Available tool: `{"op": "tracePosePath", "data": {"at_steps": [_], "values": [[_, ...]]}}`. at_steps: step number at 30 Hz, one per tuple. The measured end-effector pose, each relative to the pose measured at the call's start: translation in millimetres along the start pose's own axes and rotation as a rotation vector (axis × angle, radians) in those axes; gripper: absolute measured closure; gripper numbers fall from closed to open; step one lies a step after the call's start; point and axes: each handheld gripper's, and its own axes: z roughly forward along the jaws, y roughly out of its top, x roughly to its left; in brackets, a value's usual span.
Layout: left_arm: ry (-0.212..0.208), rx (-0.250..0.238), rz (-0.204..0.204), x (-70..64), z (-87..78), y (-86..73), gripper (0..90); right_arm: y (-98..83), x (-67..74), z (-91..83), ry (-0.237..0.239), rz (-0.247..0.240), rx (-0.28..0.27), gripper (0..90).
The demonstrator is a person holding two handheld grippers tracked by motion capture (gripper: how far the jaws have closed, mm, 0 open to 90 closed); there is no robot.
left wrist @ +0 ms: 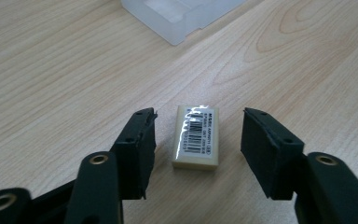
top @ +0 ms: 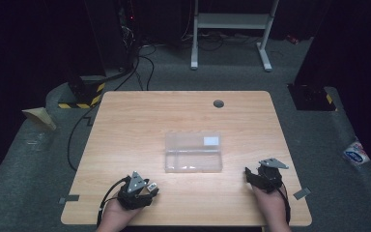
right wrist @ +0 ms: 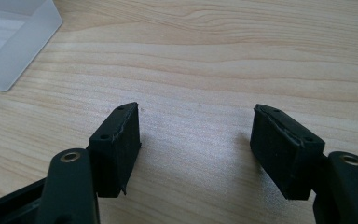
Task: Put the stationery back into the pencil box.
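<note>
Left claw (left wrist: 198, 135) hides eraser (left wrist: 196, 136) from above.

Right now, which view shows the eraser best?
The left gripper view: the eraser lies flat on the table between the open jaws of the left gripper, untouched, barcode label facing up. In the high view it is a small pale shape at that gripper, too small for detail.

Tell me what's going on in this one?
A person at a wooden table holds a gripper in each hand. The left gripper is set around a small wrapped eraser lying flat, jaws on either side but not touching it. The right gripper rests open over bare wood. A clear plastic box sits mid-table.
</note>
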Motion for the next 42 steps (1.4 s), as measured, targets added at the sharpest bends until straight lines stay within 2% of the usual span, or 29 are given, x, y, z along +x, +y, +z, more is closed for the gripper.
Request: {"op": "tracePosePath", "data": {"at_steps": [9, 16, 22, 27, 29, 42], "values": [[-0.020, 0.003, -0.022, 3.0, 2.4, -2.5, 58.2, -0.3, 0.2, -0.3, 0.002, -0.001, -0.001, 32.6], [-0.009, -0.001, 0.005, 1.9, 1.8, -3.4, 66.9, -0.3, 0.2, -0.3, 0.002, 0.000, -0.001, 32.6], [-0.024, -0.013, -0.005, 1.4, 1.0, -2.1, 67.3, -0.3, 0.2, -0.3, 0.002, 0.000, -0.001, 32.6], [-0.010, -0.026, 0.011, -0.7, -1.0, 0.0, 67.5, -0.3, 0.2, -0.3, 0.002, -0.001, -0.001, 32.6], [-0.002, -0.015, 0.016, -0.8, -0.5, -0.1, 67.5, -0.3, 0.2, -0.3, 0.002, -0.001, -0.001, 32.6], [0.010, -0.040, -0.001, 0.7, -0.9, 2.1, 67.5, -0.4, 0.2, -0.3, 0.002, 0.000, -0.001, 32.6]]}}
